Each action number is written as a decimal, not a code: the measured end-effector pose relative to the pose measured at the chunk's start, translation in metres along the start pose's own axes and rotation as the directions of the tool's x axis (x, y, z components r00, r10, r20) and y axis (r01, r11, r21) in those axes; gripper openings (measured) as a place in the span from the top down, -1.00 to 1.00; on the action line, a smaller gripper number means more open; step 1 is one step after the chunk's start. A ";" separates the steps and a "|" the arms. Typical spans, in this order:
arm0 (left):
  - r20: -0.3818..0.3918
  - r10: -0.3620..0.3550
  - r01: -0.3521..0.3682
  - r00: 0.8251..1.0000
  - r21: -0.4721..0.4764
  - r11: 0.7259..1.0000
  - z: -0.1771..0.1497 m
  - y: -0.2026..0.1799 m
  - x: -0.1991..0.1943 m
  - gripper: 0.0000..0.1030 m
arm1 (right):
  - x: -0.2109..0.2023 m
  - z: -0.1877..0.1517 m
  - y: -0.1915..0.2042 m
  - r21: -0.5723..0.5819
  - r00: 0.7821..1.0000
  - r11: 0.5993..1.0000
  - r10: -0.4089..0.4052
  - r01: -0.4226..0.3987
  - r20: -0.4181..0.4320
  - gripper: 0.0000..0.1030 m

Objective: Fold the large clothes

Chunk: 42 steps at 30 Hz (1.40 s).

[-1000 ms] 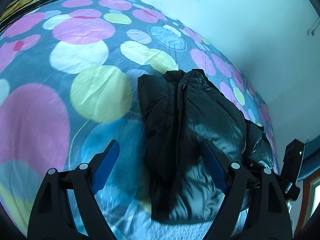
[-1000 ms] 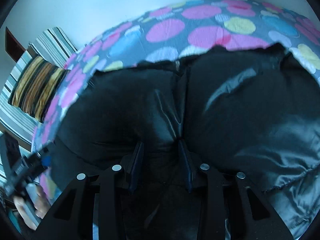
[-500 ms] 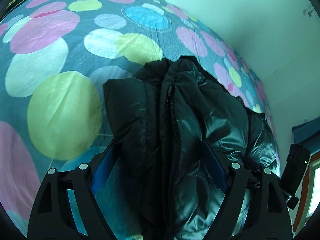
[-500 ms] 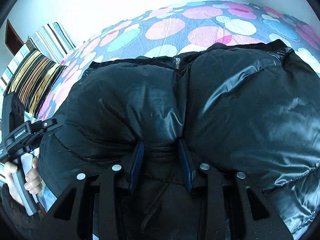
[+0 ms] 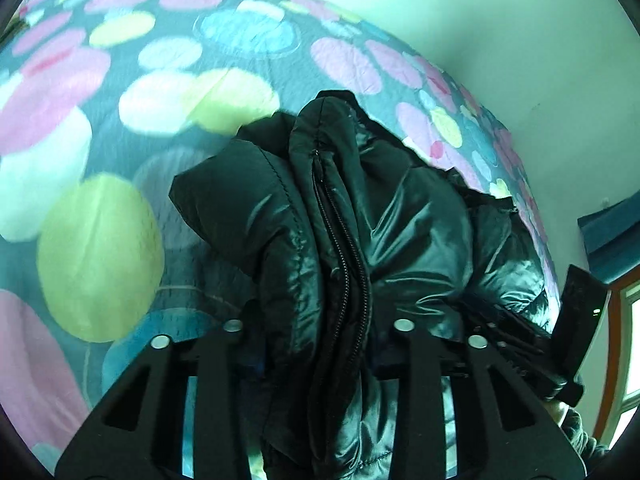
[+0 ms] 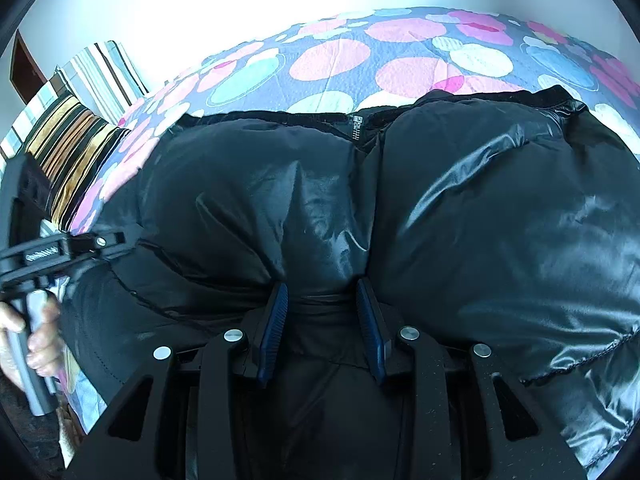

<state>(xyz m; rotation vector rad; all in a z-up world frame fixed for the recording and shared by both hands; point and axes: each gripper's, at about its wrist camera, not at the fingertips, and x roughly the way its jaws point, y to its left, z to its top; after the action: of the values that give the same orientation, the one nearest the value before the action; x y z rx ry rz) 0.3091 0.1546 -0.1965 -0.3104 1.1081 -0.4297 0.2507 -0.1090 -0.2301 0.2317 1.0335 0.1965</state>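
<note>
A shiny black puffer jacket lies bunched on a bed with a dotted cover. My left gripper is shut on the jacket's near edge beside its zipper; the fabric hides its pads. In the right wrist view the jacket fills most of the frame. My right gripper is shut on a fold of it, blue pads pinching the cloth. The left gripper with the person's hand shows at the far left of that view.
The dotted bed cover spreads left and beyond the jacket. A pale wall stands behind the bed. Striped pillows lie at the bed's far end. A window frame is at the right edge.
My left gripper moved in over the jacket's near edge and closed from wide open onto it. My right gripper kept its hold; the jacket has been pulled up and bunched closer.
</note>
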 end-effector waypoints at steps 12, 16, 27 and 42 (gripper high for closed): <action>0.096 0.069 -0.088 0.993 0.215 0.973 0.010 -0.114 -0.045 0.47 | 0.000 -0.001 -0.004 -0.003 1.000 1.000 0.017 -0.017 0.018 0.31; 0.112 0.109 -0.133 0.988 0.238 0.962 0.011 -0.134 -0.046 0.47 | -0.004 0.000 -0.008 0.001 0.999 0.999 0.040 -0.040 0.032 0.32; 0.130 0.173 -0.202 0.976 0.264 0.943 0.012 -0.176 -0.042 0.47 | -0.044 -0.016 -0.029 -0.015 0.995 0.998 0.061 -0.060 0.075 0.28; 0.145 0.225 -0.265 0.963 0.389 0.882 -0.005 -0.272 -0.010 0.47 | -0.118 -0.033 -0.112 0.137 0.984 0.987 0.063 -0.086 0.166 0.27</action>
<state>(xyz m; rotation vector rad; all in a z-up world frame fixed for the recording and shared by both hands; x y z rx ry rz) 0.2527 -0.0788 -0.0692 0.1758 0.9221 -0.4024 0.1691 -0.2446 -0.1803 0.4115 0.8793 0.1680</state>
